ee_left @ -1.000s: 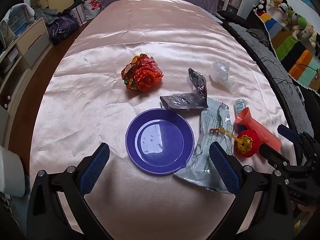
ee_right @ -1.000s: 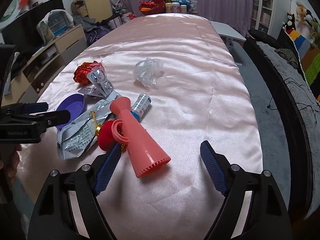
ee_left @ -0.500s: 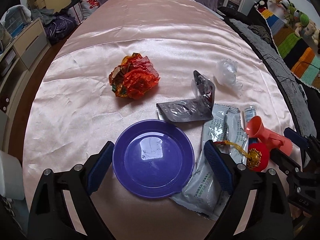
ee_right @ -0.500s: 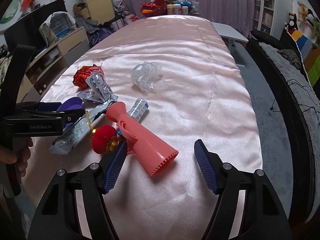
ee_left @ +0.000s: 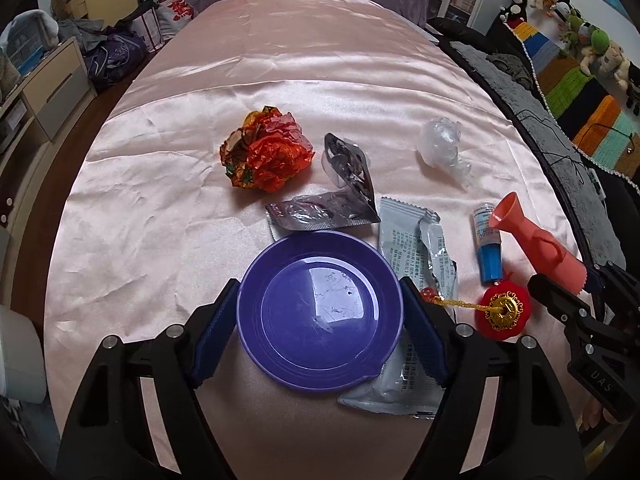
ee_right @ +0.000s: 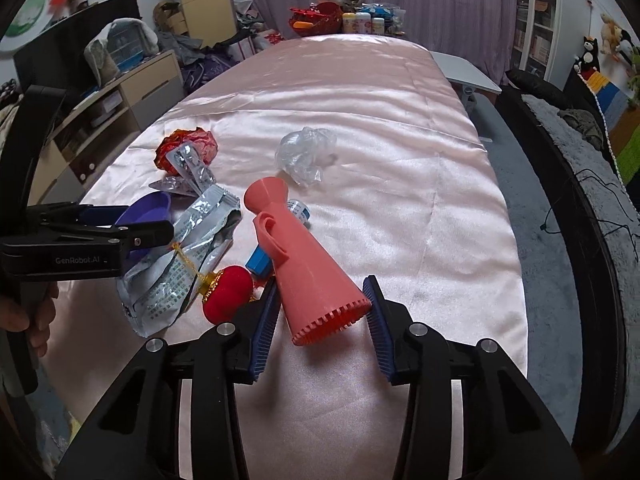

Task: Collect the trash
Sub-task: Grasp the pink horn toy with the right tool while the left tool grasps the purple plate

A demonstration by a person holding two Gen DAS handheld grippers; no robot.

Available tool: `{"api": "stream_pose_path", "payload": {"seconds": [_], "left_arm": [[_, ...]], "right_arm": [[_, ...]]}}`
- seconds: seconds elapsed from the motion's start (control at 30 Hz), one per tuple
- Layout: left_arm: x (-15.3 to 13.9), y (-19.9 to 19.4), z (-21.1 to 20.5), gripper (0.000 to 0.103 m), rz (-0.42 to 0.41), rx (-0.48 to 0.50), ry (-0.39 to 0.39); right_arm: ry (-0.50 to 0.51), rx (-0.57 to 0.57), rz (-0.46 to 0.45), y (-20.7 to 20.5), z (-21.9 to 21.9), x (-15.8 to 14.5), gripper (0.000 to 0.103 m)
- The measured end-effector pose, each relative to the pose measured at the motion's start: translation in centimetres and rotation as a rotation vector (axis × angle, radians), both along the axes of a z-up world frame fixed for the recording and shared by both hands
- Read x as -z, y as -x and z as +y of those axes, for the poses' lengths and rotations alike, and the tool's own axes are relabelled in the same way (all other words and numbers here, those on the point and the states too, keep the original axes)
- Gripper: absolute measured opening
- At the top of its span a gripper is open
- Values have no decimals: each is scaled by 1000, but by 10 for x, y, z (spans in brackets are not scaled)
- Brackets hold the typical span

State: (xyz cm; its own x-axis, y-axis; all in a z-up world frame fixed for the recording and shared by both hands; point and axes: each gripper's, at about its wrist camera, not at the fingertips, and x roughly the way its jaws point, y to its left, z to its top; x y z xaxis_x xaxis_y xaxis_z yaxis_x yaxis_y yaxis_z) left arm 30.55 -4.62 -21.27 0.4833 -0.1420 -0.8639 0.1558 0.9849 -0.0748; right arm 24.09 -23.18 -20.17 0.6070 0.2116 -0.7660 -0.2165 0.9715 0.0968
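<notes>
A glossy, round purple plate (ee_left: 320, 312) with a shallow raised rim was seen lying flat on the pink satin tablecloth (ee_left: 280, 80), whose sheen was broken by fine creases. The left gripper (ee_left: 320, 332) had just been closing, and its ribbed blue pads (ee_left: 212, 336) were set at the plate's opposite edges; whether firm contact had been made could not be told. The right gripper (ee_right: 320, 328) had likewise just been closing, with the flared, toothed mouth of a salmon plastic cone-shaped horn (ee_right: 304, 260) between its pads; the left pad appeared to touch the horn while a small gap was visible at the right pad. The trash was spread on the cloth beyond and beside the plate: a crumpled red-orange foil wrapper (ee_left: 266, 152), a bent silver blister pack (ee_left: 340, 196), a torn grey printed sachet (ee_left: 412, 248) partly beneath the plate's right edge, and a wad of clear crinkled plastic film (ee_left: 440, 148). A small cylindrical tube with a blue cap (ee_left: 488, 248) lay beside the horn, and a red velvet ornament (ee_left: 504, 312) with gold cord rested near the sachet.
</notes>
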Motion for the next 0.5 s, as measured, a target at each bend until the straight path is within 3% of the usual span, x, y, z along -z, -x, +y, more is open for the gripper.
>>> {"api": "stream_pose_path", "payload": {"seconds": [0.27, 0.5], "left_arm": [[-34, 27, 17, 74, -58, -23, -4], [-52, 77, 31, 74, -74, -28, 9]], "right_arm": [[-7, -8, -27, 19, 6, -17, 41], [-28, -5, -30, 53, 16, -28, 41]]}}
